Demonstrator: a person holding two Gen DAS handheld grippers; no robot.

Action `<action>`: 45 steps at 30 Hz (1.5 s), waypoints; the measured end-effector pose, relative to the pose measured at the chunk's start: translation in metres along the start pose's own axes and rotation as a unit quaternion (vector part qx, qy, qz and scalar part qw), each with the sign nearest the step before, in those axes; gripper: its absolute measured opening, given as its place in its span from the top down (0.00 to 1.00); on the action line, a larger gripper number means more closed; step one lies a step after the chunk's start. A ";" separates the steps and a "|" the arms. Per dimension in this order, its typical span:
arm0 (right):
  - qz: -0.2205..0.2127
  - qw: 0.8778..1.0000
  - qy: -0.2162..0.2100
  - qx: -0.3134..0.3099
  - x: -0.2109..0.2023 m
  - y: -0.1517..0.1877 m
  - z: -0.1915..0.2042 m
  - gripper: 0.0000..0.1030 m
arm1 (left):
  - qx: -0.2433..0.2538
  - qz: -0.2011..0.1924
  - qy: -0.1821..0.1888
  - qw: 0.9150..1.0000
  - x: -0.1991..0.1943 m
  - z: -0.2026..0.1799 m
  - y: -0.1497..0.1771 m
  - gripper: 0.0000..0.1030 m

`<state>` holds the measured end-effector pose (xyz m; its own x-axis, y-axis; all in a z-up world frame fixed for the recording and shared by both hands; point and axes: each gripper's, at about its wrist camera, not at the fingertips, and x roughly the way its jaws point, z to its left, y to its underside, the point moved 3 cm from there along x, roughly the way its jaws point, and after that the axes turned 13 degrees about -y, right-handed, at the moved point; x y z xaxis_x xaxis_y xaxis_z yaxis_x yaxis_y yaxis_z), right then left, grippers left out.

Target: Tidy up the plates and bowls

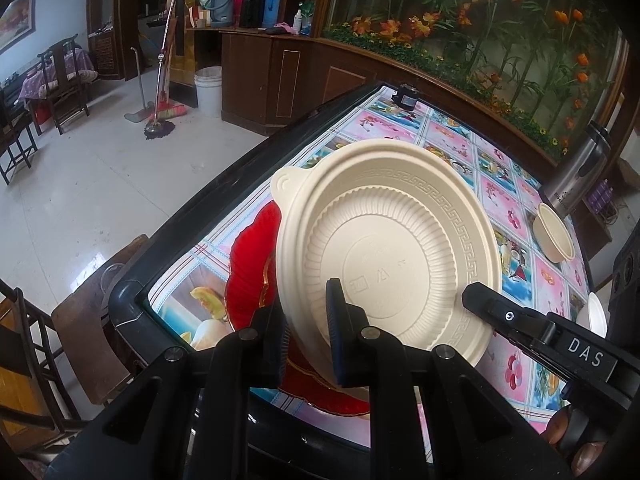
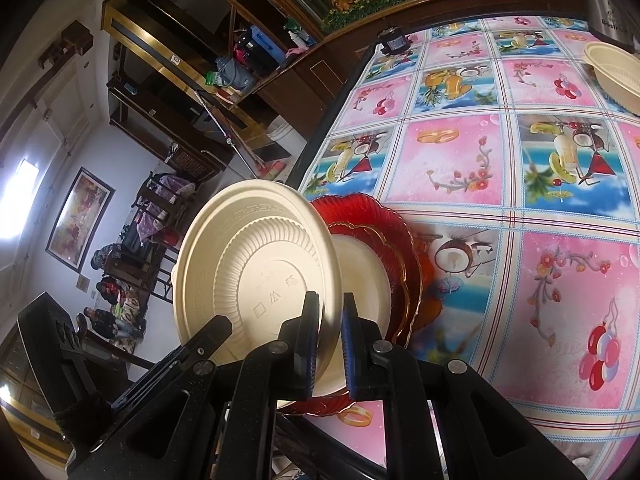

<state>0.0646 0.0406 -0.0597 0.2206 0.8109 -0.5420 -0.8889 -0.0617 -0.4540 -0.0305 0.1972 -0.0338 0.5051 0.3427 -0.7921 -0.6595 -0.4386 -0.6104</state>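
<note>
A steel flask [image 1: 580,172] is standing at the far right of the surface [image 2: 452,160], which is wearing a cloth of pink and blue fruit squares, and a cream bowl [image 1: 555,237] is sitting just in front of it. A small dark object [image 1: 406,96] is resting at the far edge. Beyond the surface a mop [image 1: 158,120], a broom and a white bucket [image 1: 208,90] are standing on the tiled floor, well apart from the work.

A red scalloped plate [image 1: 250,276] is lying near the front left corner of the surface, with a paler plate [image 2: 366,280] sitting inside it. Above them a cream plate [image 1: 390,240] is being held tilted, its ribbed underside and key-pattern rim facing the cameras, a small tab jutting from its edge.

The left gripper [image 1: 308,340] is pinching the plate's near rim, its fingers narrow on either side of it. The right gripper [image 2: 330,344] is clamping the same rim, fingers equally narrow.
</note>
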 end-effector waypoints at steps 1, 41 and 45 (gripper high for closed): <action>0.000 1.000 0.000 0.000 0.000 0.000 0.000 0.90 | 0.002 0.001 -0.001 1.000 0.000 -0.001 0.000 0.86; 0.021 1.000 0.009 0.019 0.013 0.004 -0.010 0.90 | 0.009 0.019 -0.011 1.000 0.016 -0.001 0.004 0.86; 0.021 1.000 0.010 0.018 0.014 0.004 -0.010 0.90 | 0.009 0.018 -0.011 1.000 0.016 0.000 0.004 0.86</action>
<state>0.0682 0.0461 -0.0763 0.1893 0.7967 -0.5740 -0.9116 -0.0746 -0.4043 -0.0251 0.2008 -0.0486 0.4682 0.3449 -0.8136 -0.6875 -0.4362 -0.5806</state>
